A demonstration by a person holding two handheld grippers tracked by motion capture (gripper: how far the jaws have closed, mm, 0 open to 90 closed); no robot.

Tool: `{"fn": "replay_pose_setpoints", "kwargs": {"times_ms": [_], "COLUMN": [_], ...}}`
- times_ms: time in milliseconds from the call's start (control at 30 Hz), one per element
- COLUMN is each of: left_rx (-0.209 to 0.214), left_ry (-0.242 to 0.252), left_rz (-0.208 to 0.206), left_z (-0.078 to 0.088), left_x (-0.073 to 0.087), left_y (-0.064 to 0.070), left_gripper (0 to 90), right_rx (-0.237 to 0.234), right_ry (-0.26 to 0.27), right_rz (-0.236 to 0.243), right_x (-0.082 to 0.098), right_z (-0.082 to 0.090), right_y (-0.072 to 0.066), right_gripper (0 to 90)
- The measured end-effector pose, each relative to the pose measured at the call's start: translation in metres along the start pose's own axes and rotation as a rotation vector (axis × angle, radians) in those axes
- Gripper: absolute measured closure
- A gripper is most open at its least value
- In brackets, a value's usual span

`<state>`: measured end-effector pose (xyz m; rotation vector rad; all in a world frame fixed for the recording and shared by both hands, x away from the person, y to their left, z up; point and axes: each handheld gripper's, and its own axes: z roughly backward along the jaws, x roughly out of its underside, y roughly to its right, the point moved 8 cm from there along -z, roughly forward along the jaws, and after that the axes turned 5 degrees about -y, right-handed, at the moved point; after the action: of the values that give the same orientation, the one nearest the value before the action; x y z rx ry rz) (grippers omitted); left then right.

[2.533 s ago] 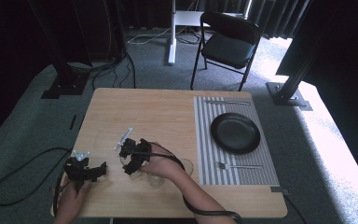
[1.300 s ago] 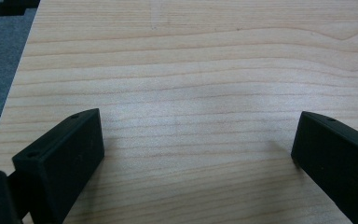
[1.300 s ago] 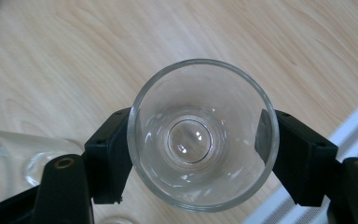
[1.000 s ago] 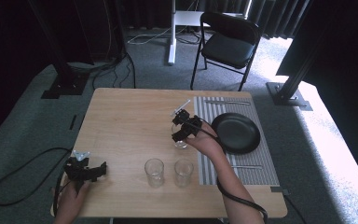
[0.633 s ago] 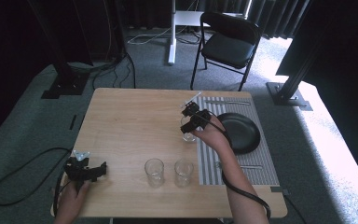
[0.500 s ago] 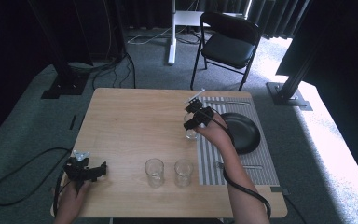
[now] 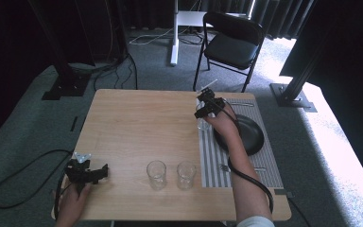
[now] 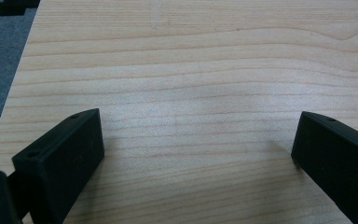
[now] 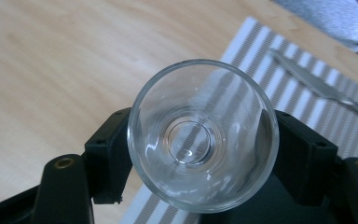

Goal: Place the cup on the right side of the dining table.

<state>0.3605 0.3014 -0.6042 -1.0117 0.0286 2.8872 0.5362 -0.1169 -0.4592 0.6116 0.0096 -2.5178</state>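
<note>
Glasses on tabletop (image 7: 132,127): three total, one gripped in right claw (image 7: 203,111), left claw (image 7: 92,174) idle with jaws spread.
Near edge, high view: left claw rests at near-left corner of tabletop, nothing between jaws; left gripper view confirms jaws wide apart over bare wood grain. Two empty glasses stand side by side near front middle, left glass (image 7: 156,174) and right glass (image 7: 185,175), just apart. Farther back, right claw sits at left edge of striped placemat (image 7: 217,161), jaws closed on third glass (image 9: 203,135); right gripper view looks straight down into it, clear and empty, jaws pressing both sides, mat stripes beneath, a piece of silver cutlery (image 9: 307,81) on mat, type unclear. One black plate (image 7: 250,135) on mat by right forearm. Beyond tabletop, one black folding chair (image 7: 231,42).
</note>
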Motion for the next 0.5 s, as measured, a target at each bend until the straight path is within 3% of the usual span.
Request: {"fn": "replay_pose_setpoints", "kwargs": {"times_ms": [133, 267, 500], "left_rx": [0.000, 0.000, -0.002], "left_ry": [0.000, 0.000, 0.000], "left_rz": [0.000, 0.000, 0.001], "left_z": [0.000, 0.000, 0.000], "left_x": [0.000, 0.000, 0.000], "left_y": [0.000, 0.000, 0.000], "left_gripper": [2.6, 2.5, 2.5], "right_rx": [0.009, 0.051, 0.039], "right_ry": [-0.002, -0.006, -0.006], "right_rz": [-0.019, -0.025, -0.065], "right_x": [-0.004, -0.009, -0.016], "right_z": [-0.001, -0.006, -0.012], "right_y": [0.009, 0.019, 0.030], "right_gripper": [28.3, 28.3, 28.3]}}
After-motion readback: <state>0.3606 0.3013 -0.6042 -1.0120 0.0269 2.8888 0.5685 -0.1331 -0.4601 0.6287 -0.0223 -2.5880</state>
